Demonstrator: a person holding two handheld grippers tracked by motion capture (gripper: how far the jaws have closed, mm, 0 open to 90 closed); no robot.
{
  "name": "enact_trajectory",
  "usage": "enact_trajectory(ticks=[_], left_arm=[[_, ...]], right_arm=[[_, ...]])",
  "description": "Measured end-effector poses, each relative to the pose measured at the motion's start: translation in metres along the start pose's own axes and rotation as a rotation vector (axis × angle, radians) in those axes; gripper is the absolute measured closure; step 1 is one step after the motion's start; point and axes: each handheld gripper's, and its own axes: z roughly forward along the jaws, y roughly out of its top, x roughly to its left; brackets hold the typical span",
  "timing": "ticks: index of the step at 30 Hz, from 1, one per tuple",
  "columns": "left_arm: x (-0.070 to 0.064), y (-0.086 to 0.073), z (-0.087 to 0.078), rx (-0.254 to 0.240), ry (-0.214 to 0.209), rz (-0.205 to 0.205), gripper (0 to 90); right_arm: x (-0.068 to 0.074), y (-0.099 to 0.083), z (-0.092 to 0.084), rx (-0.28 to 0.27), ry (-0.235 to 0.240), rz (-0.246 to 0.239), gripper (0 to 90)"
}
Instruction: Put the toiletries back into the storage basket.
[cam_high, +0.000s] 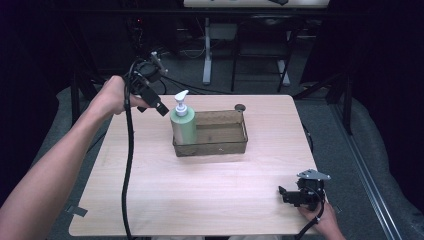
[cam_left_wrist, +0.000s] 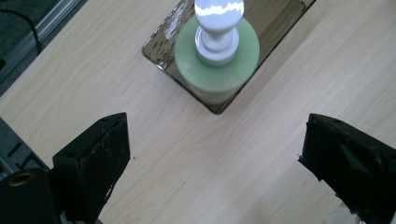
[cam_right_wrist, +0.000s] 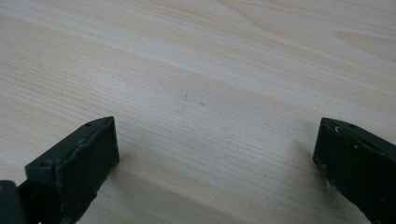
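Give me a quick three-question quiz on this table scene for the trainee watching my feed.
1. True or false: the green pump bottle lies on its side on the table.
2. Which end of the clear rectangular bin holds the bottle in the high view: A) left end, B) right end, C) the middle?
3. What is between the jaws of the left gripper, and how do the jaws of the right gripper stand?

Key
1. False: it stands upright inside the bin, white pump on top.
2. A.
3. Nothing; the left gripper's jaws stand open, clear of the bottle. The right gripper's jaws also stand open over bare tabletop near the front right corner.
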Motion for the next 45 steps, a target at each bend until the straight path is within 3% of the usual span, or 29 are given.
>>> enact_trajectory(ticks=[5, 11, 16, 20, 22, 26, 32, 34, 37, 45], left_arm=[[-0.003, -0.029, 0.009, -0.016, -0.003, -0.002, 7.4], [-0.009, -0.076, 0.035, -0.037, -0.02, -0.028, 6.3], [-0.021, -0.122, 0.072, -0.068, -0.032, -0.064, 4.9], [-0.031, -0.155, 0.105, -0.09, -0.008, -0.087, 3.2], [-0.035, -0.172, 0.126, -0.098, -0.023, -0.121, 1.9], [-0.043, -0.197, 0.158, -0.078, -0.003, -0.14, 0.1], [-0.049, -0.217, 0.19, -0.073, -0.032, -0.173, 0.0], [-0.049, -0.218, 0.192, -0.074, -0.031, -0.157, 0.0], [-0.049, -0.222, 0.196, -0.114, -0.041, -0.174, 0.0], [-0.047, -0.227, 0.206, -0.141, -0.034, -0.173, 0.0]], right_arm=[[0.0, 0.0, 0.0, 0.0, 0.001, 0.001, 0.0], [0.0, 0.0, 0.0, 0.004, -0.001, 0.001, 0.0], [0.0, 0.0, 0.0, -0.001, 0.0, 0.004, 0.0], [0.0, 0.0, 0.0, -0.001, 0.0, 0.004, 0.0], [0.0, 0.0, 0.0, -0.002, -0.001, 0.005, 0.0], [0.0, 0.0, 0.0, -0.001, -0.001, 0.004, 0.0], [0.0, 0.0, 0.0, -0.001, -0.001, 0.005, 0.0], [0.0, 0.0, 0.0, -0.001, 0.0, 0.005, 0.0], [0.0, 0.0, 0.0, 0.001, -0.001, 0.002, 0.0], [0.0, 0.0, 0.0, -0.006, 0.002, 0.006, 0.0]])
